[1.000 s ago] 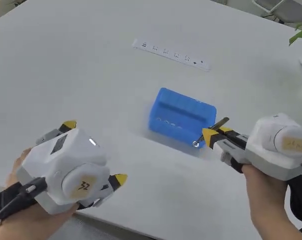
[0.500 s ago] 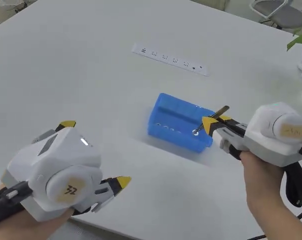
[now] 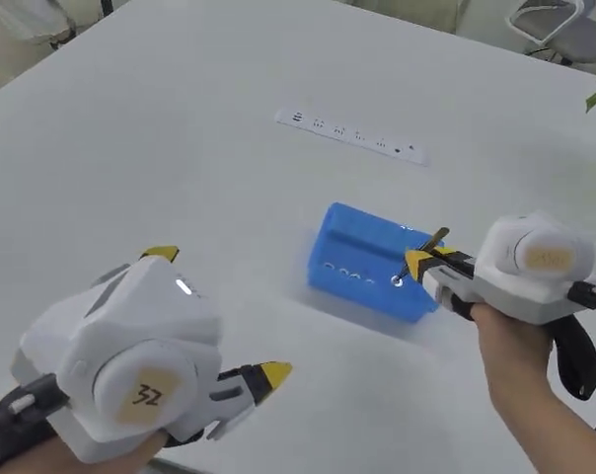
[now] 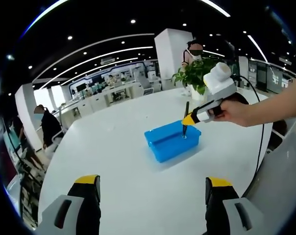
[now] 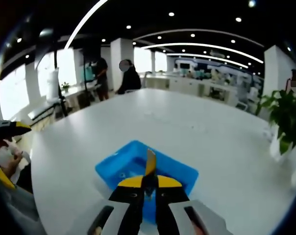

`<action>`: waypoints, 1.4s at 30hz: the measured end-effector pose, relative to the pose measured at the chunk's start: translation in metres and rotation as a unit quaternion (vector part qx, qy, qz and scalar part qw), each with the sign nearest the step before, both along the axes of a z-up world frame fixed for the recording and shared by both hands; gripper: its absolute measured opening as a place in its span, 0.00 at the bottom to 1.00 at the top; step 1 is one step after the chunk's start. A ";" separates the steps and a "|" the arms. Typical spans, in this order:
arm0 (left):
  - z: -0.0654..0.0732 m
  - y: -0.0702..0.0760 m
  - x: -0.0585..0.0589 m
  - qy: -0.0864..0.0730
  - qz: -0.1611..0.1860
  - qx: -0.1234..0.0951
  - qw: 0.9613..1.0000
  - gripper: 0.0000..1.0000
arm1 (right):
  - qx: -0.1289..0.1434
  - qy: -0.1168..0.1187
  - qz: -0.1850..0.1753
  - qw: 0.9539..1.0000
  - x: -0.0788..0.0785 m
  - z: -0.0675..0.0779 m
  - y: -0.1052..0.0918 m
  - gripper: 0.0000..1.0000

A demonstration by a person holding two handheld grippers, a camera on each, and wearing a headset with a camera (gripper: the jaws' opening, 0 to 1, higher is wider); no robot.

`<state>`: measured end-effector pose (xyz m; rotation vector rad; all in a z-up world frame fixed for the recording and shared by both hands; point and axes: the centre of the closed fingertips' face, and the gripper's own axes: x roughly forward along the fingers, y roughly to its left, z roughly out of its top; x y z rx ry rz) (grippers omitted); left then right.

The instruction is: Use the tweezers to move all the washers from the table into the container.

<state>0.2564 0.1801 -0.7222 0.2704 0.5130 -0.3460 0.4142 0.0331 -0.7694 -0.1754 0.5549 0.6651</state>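
Jaws of the right gripper (image 3: 416, 265) were clamped on the tweezers (image 3: 434, 240), tips down in the blue container (image 3: 362, 247). Left gripper (image 3: 217, 313) jaws gaped wide and empty above the bench (image 3: 180, 148)

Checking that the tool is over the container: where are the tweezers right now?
Head view, right of centre: the tweezers are clamped in the right gripper, tips down inside the right end of the blue container.
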 end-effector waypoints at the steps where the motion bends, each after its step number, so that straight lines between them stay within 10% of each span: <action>1: 0.001 -0.001 0.001 -0.001 -0.001 0.001 1.000 0.90 | -0.002 0.002 0.001 1.000 0.000 -0.002 0.001 0.04; 9: 0.015 0.001 0.005 -0.015 -0.019 0.025 0.999 0.86 | -0.009 0.016 0.008 1.000 0.004 -0.018 0.003 0.05; 22: 0.034 -0.009 0.013 -0.031 -0.026 -0.003 0.999 0.77 | -0.019 0.025 0.011 0.999 0.012 -0.035 0.003 0.05; 27: 0.041 -0.017 0.015 -0.026 -0.044 -0.024 0.998 0.57 | -0.014 0.027 0.008 1.000 0.014 -0.034 0.001 0.05; 37: 0.069 -0.038 0.028 -0.045 -0.102 -0.026 0.993 0.37 | 0.008 -0.027 0.023 0.999 -0.005 0.020 0.000 0.05; 42: 0.078 -0.068 0.033 -0.029 -0.165 -0.054 0.984 0.37 | 0.006 -0.060 0.054 0.997 -0.031 0.047 0.005 0.05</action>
